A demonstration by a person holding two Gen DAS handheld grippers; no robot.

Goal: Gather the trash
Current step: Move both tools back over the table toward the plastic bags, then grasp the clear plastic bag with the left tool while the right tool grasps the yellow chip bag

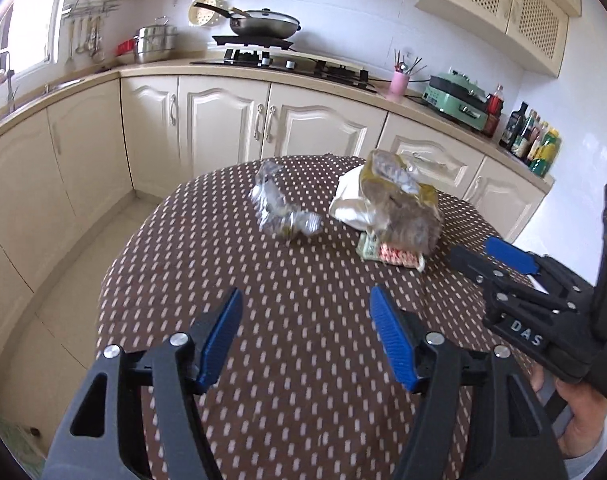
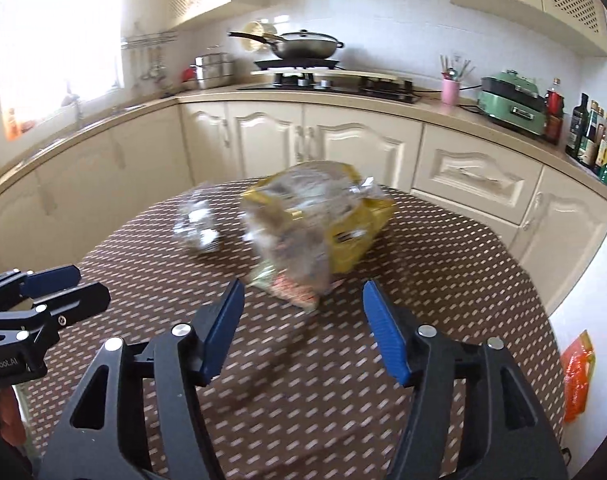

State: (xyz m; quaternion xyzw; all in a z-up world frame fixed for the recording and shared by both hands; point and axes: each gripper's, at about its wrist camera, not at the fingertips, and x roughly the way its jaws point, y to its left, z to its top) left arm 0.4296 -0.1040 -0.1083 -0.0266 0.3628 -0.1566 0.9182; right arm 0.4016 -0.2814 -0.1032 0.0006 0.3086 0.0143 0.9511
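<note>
We hold both claws low over the near edge of the round tabletop (image 1: 303,320), the one with the brown dotted cloth, and neither has anything in it. The left claw (image 1: 305,322) stands wide open with bare cloth between its blue pads; the right claw (image 2: 303,316) is spread just as wide and equally empty. In the left view the right claw (image 1: 499,258) also shows from the side, to the right of the pile and a little short of it.

The trash sits past the middle of the tabletop, and we take the big clear-and-yellow bag (image 2: 315,224) as our landmark. It lies crumpled and puffed up, which is probably why it looks so tall. Just left of it, a little apart, lies a crushed clear plastic wrapper (image 1: 281,210). Tucked under the bag's near edge is a small red-and-green packet (image 1: 391,256), touching it and partly hidden. Behind the bag on its left a white bag (image 1: 349,198) leans against it. The right view is blurred, so finer details of the pile escape us.

Our guess is that the wide spread suits light, bulky plastic that needs a broad bite, and that the right claw, pointing straight at the bag with the packet almost between its pads, is best placed to take the pile first. The left claw points nearer the wrapper. No bin shows in either view, so we cannot tell where the trash should go.
</note>
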